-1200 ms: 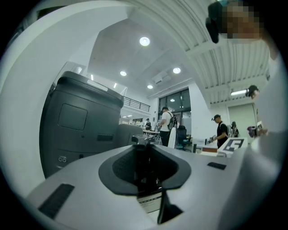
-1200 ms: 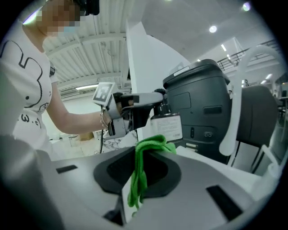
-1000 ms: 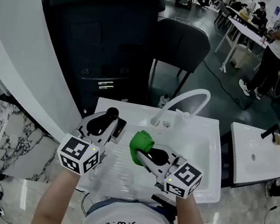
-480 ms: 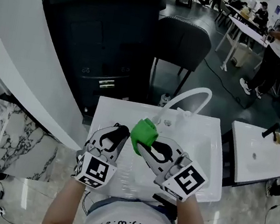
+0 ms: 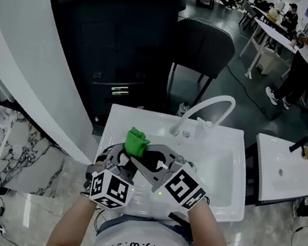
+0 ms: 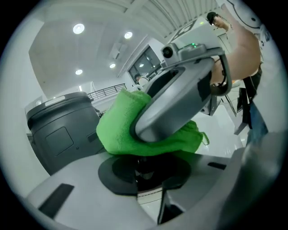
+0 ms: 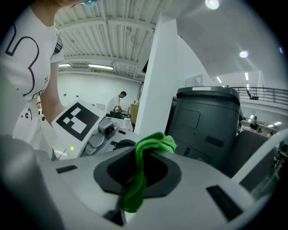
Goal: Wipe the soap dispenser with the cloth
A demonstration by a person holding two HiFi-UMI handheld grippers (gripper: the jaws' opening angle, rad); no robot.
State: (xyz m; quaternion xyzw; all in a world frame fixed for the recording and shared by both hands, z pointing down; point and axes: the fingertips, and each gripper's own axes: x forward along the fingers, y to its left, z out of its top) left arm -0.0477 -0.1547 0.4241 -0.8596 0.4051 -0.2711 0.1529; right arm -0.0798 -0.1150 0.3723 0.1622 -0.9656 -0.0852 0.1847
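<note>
My left gripper (image 5: 120, 159) is at the sink's front left, its jaws shut on a dark, narrow part of the soap dispenser (image 6: 145, 173) with a pale label below; in the left gripper view (image 6: 144, 182) only that part shows. My right gripper (image 5: 139, 153) crosses over from the right, shut on the green cloth (image 5: 135, 141). In the left gripper view the cloth (image 6: 119, 130) is pressed down onto the dispenser's top by the right gripper's grey finger (image 6: 180, 99). The right gripper view shows the cloth (image 7: 137, 179) pinched between its jaws (image 7: 135, 184). In the head view the grippers hide the dispenser.
The white sink (image 5: 223, 178) has a curved white faucet (image 5: 209, 108) at its back. Behind it stand a tall black cabinet (image 5: 115, 37) and a black chair (image 5: 205, 46). Marble counter (image 5: 15, 149) lies to the left, a second basin (image 5: 280, 170) to the right. People stand far right.
My right gripper swung left with the cloth, from mid-sink to over the left gripper. The left gripper dropped toward the front edge and rolled, its marker cube now facing up.
</note>
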